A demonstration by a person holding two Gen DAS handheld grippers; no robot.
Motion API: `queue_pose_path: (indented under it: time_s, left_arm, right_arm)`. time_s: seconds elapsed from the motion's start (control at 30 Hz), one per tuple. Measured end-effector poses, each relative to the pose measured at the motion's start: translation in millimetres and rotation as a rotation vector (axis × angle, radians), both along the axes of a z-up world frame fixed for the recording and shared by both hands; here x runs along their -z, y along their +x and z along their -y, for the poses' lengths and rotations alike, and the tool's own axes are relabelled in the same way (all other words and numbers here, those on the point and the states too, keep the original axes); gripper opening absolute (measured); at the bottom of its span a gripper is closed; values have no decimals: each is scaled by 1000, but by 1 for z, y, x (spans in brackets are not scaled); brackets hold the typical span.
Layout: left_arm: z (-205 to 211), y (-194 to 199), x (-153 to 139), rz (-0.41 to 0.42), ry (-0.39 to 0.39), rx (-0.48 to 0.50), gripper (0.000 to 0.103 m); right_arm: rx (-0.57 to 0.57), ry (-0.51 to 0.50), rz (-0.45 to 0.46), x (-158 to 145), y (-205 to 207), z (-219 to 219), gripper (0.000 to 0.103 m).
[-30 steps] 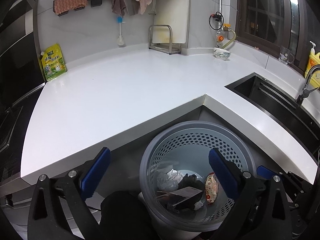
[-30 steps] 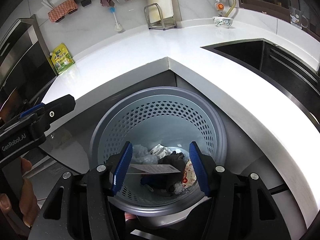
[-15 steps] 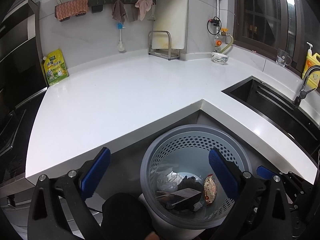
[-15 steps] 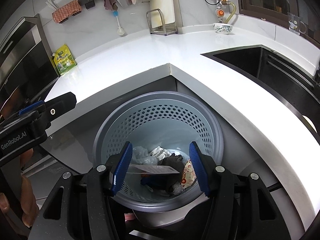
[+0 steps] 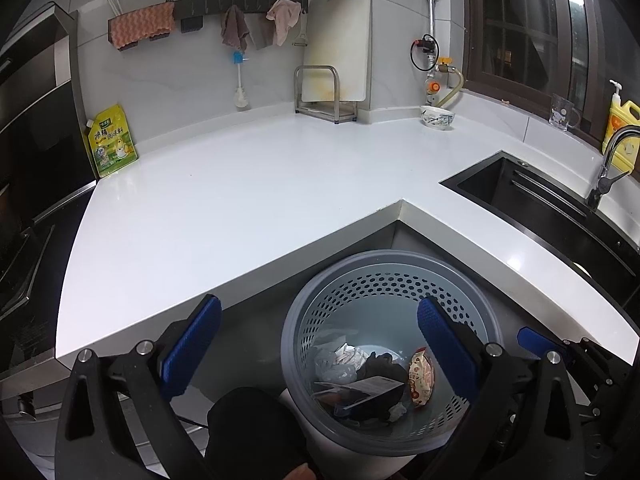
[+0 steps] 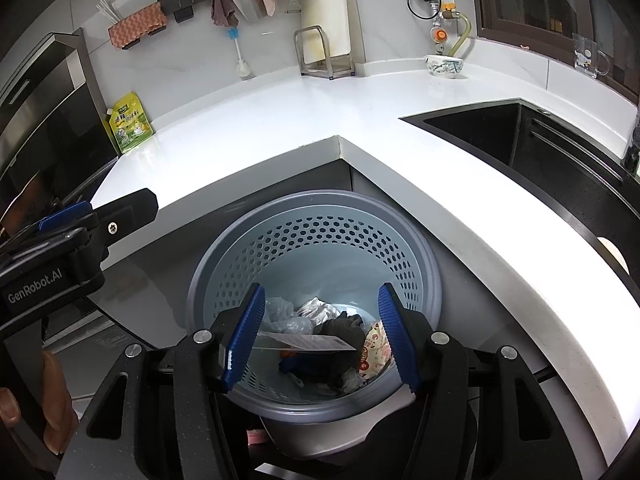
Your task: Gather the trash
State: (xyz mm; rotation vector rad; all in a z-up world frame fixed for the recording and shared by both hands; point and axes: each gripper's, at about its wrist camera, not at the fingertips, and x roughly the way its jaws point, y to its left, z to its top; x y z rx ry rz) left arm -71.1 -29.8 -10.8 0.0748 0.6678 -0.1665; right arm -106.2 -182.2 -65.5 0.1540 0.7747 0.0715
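The trash (image 6: pixel 320 340) is lying at the bottom of the bin (image 6: pixel 224 264): a crumpled white bag, a dark wad, a flat printed card and an orange snack packet (image 5: pixel 420 380), all piled loosely together. The bin is standing on the floor in the inside corner of the white counter (image 5: pixel 240 200), its rim just below the counter edge.

The right gripper (image 6: pixel 322 336) is hanging above the bin mouth with its blue pads spread and nothing between them; the card only shows through the gap from far below. The left gripper (image 5: pixel 318 350) is hovering beside it, jaws wide apart and empty, 1 pad over the floor and 1 over the bin.

Compared with 1 second ago, almost nothing is changing: both grippers are keeping their spread, and the trash is sitting exactly as it was. Only the view is tilting up slightly, showing more of the wall rack (image 5: pixel 240 2) and sink (image 5: pixel 520 196). The counter is showing no loose scraps, so the collecting seems finished, or the person is looking for more.
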Motion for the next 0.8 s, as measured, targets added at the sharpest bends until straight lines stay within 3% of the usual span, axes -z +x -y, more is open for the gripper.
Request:
queue_pose_path:
  time_s: [0.8]
  left_arm:
    - [9, -3, 2, -20, 23, 25, 97]
  right_arm:
    - [-8, -7, 3, -2, -1, 0, 57]
